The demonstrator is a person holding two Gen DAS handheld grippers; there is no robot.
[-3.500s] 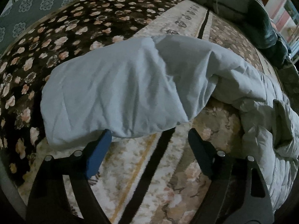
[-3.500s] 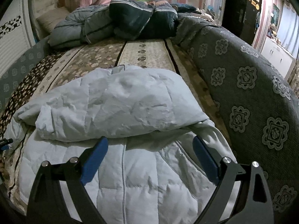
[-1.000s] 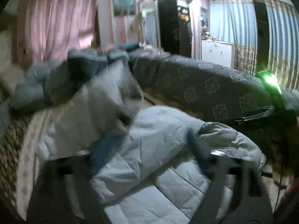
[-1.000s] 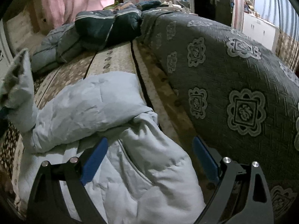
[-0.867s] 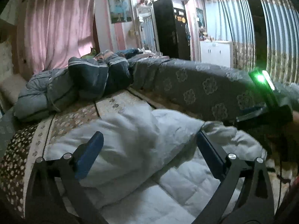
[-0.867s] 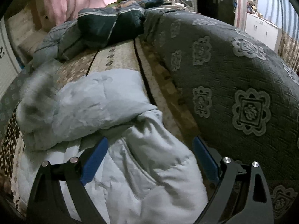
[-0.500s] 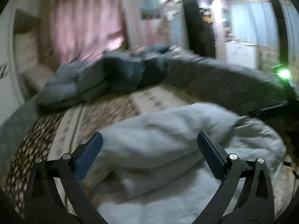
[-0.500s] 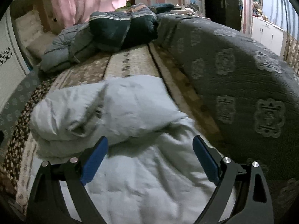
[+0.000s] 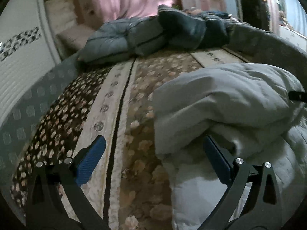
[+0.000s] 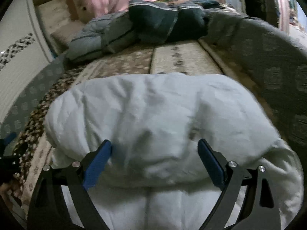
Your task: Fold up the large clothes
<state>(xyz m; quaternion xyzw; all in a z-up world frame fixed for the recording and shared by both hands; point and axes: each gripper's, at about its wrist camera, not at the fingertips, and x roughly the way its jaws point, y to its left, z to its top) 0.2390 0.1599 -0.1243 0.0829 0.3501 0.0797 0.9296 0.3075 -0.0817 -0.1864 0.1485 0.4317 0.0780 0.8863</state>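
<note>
A pale grey-white padded jacket (image 10: 153,118) lies on the patterned bed cover, with both sleeves folded in over its body. In the left wrist view it (image 9: 226,103) fills the right half. My left gripper (image 9: 154,156) is open and empty, at the jacket's left edge, its right finger against the padding. My right gripper (image 10: 154,157) is open and empty, low over the middle of the jacket, with fabric between its fingers but not pinched.
A floral brown and cream bed cover (image 9: 119,99) spreads to the left. A heap of dark blue and grey quilts (image 10: 145,25) lies at the far end. A grey patterned bolster (image 10: 268,61) runs along the right side. A white wall panel (image 9: 19,57) stands at the left.
The left gripper threw the left sleeve over onto the jacket, let go, and has swung back left over the bed. The right gripper has moved left, over the jacket's middle.
</note>
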